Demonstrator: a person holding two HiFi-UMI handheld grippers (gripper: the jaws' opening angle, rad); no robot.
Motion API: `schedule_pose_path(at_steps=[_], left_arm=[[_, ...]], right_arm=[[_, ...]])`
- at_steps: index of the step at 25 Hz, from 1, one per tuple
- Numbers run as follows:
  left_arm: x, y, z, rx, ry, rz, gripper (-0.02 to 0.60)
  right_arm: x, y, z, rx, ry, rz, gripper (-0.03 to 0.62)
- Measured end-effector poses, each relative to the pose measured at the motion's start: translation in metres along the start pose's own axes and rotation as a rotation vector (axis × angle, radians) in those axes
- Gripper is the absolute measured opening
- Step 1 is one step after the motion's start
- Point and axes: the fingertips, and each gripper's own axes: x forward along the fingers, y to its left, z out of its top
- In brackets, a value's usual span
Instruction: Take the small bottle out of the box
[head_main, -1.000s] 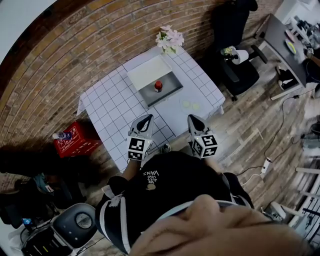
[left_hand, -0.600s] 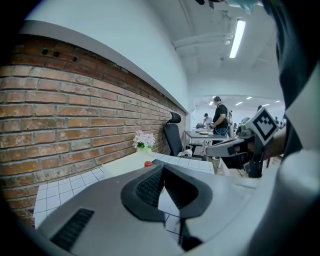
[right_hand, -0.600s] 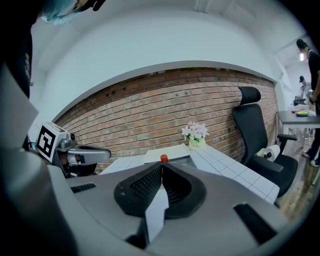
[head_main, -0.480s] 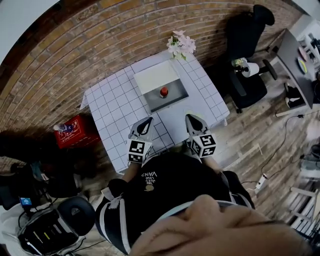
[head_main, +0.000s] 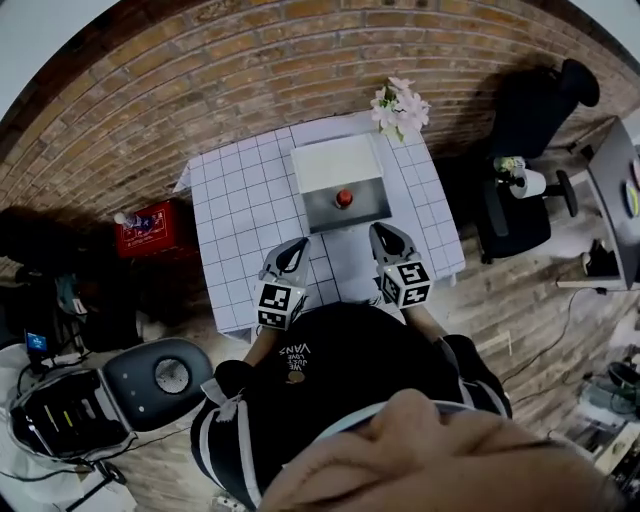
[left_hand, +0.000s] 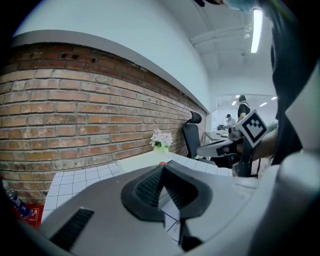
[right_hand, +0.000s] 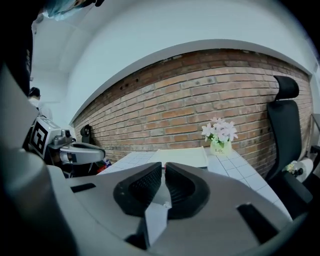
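The small bottle (head_main: 344, 198), with a red cap, stands in the grey open box (head_main: 362, 206) on the white checked table (head_main: 240, 200). The box's white lid (head_main: 335, 160) lies open behind it. Both grippers hover over the table's near edge, short of the box. My left gripper (head_main: 297, 246) is shut and holds nothing, and my right gripper (head_main: 381, 233) is likewise shut and empty. In the left gripper view the closed jaws (left_hand: 162, 168) point toward the box, where only the red cap (left_hand: 162, 163) peeks out. In the right gripper view the closed jaws (right_hand: 164, 167) hide the bottle.
A pot of pale flowers (head_main: 400, 108) stands at the table's far right corner against the brick wall (head_main: 250, 70). A red crate (head_main: 152, 228) sits on the floor left of the table. A black office chair (head_main: 535, 115) stands to the right, and another seat (head_main: 165, 375) is behind me on the left.
The head view has swung, so the table and box now sit straight ahead and more square. Both grippers stay shut at the table's near edge, held as before.
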Motion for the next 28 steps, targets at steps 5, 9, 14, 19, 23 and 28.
schedule_pose_path(at_steps=[5, 9, 14, 19, 23, 28], left_arm=[[0.000, 0.008, 0.002, -0.036, 0.000, 0.062, 0.011], [0.000, 0.013, 0.002, -0.058, 0.000, 0.107, 0.011], [-0.002, 0.017, -0.002, -0.080, 0.000, 0.159, 0.011], [-0.005, 0.025, -0.007, -0.097, 0.000, 0.217, 0.011], [-0.011, 0.030, -0.008, -0.119, -0.003, 0.270, 0.011], [-0.021, 0.035, -0.017, -0.144, 0.008, 0.331, 0.011]], right_arm=[[0.027, -0.008, 0.007, -0.041, 0.040, 0.057, 0.005], [0.047, -0.013, 0.006, -0.066, 0.060, 0.092, 0.008], [0.066, -0.017, 0.000, -0.084, 0.097, 0.121, 0.088], [0.085, -0.019, -0.011, -0.124, 0.166, 0.136, 0.171], [0.099, -0.018, -0.020, -0.149, 0.221, 0.164, 0.204], [0.118, -0.016, -0.029, -0.187, 0.277, 0.195, 0.229]])
